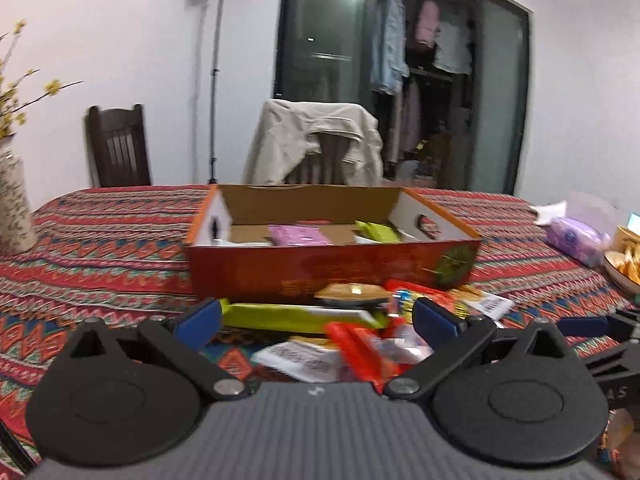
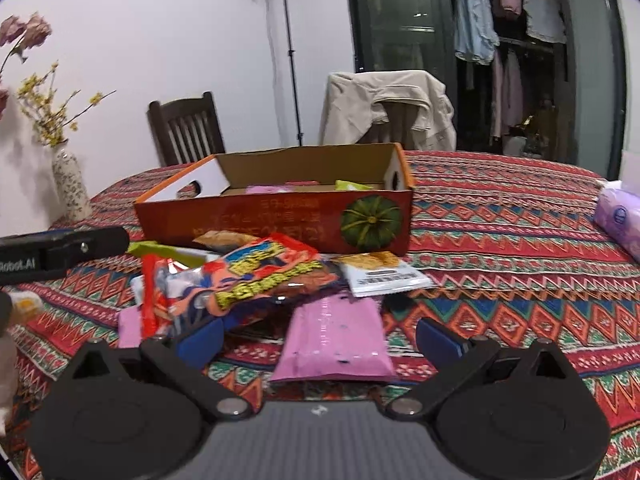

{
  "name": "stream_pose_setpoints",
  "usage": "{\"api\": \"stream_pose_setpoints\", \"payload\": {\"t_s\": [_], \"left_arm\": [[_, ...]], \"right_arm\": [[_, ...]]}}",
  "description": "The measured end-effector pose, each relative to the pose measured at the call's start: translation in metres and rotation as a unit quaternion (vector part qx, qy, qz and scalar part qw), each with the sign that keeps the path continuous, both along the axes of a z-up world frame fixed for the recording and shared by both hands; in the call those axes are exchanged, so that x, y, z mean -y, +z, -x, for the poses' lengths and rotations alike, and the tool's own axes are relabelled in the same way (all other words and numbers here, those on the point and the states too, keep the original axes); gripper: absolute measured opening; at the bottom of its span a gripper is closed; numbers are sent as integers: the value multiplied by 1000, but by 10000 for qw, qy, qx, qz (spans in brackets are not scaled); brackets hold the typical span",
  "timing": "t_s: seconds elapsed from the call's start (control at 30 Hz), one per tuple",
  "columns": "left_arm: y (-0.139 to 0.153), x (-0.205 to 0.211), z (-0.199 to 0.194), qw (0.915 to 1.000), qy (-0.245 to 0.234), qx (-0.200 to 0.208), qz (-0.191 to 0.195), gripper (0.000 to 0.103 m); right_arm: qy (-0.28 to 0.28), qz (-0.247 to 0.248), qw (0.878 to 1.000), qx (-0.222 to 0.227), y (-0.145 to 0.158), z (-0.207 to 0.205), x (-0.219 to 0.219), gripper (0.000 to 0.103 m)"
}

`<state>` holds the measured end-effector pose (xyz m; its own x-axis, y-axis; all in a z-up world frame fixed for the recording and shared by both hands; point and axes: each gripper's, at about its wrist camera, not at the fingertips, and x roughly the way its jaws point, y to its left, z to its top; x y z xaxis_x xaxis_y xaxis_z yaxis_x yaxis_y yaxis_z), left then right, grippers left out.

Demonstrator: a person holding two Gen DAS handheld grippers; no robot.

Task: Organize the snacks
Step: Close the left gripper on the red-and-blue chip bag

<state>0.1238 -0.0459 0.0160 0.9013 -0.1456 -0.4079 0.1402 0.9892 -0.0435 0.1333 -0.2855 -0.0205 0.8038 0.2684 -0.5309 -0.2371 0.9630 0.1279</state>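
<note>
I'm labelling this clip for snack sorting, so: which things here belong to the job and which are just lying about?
Part of the job:
cardboard box
pink packet
red snack bag
green packet
left gripper, open
right gripper, open

Just lying about:
tissue pack
vase
jacket on chair
light stand

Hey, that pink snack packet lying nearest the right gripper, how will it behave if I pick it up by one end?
The pink packet looks like a flat, thin sealed pouch, so it will probably sag or bend. Its surface looks glossy, so it may slip between the gripper's pads. It lies flat on the tablecloth, so it should not roll.
</note>
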Motion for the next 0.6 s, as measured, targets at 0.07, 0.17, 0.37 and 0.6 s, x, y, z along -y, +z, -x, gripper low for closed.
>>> {"api": "stream_pose_setpoints", "payload": {"t_s": [0.07, 0.17, 0.37, 0.6], "left_arm": [[-5, 16, -1, 9998, -123, -29, -142, 103], [-11, 34, -3, 9989, -389, -129, -209, 103], [-23, 57, -22, 9975, -461, -333, -412, 103], [-45, 62, -42, 9945, -234, -851, -570, 103]], "right_arm": [[-116, -12, 9999, -3, -2, -1, 6, 103], [-297, -13, 9995, -41, -5, -3, 16, 103], [-574, -52, 9983, -104, -10, -9, 32, 101], [-552, -219, 9981, -152, -16, -13, 43, 101]]}}
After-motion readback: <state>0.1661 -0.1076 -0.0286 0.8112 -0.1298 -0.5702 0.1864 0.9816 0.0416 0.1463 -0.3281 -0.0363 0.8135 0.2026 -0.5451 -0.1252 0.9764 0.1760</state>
